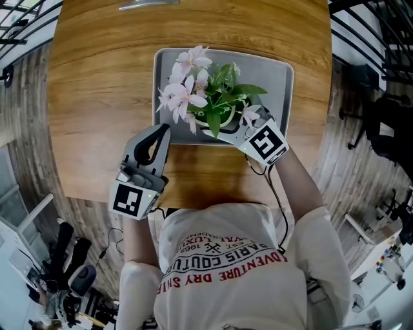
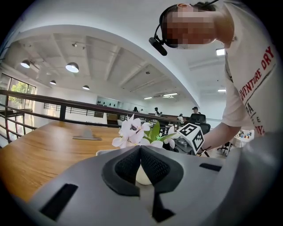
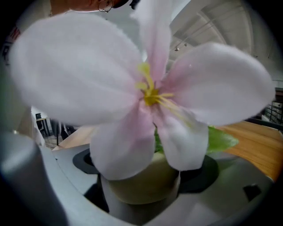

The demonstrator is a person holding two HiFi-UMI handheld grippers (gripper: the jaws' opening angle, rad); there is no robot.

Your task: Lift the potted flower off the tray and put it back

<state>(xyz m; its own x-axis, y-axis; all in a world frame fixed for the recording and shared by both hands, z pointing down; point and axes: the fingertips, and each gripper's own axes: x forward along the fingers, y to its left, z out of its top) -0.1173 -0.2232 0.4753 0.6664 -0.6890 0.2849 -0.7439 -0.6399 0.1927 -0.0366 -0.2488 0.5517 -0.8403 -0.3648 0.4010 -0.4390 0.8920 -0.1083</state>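
The potted flower [image 1: 193,90], pink-white blooms and green leaves in a pale pot [image 1: 222,120], stands in the grey tray [image 1: 279,72] on the wooden table [image 1: 97,97]. My right gripper [image 1: 240,129] reaches in from the tray's near right. Its jaws are wide apart with the pot [image 3: 141,183] between the dark pads [image 3: 84,161], and a bloom [image 3: 150,92] fills most of the right gripper view. My left gripper [image 1: 161,130] is shut and holds nothing, just off the tray's near left corner. In the left gripper view the closed tips [image 2: 140,148] point at the flower [image 2: 132,131].
A flat grey object [image 1: 148,4] lies at the table's far edge. The table's near edge runs just in front of the person's torso [image 1: 232,271]. Dark railings [image 1: 19,19] flank the table, and a few people sit far off in the left gripper view.
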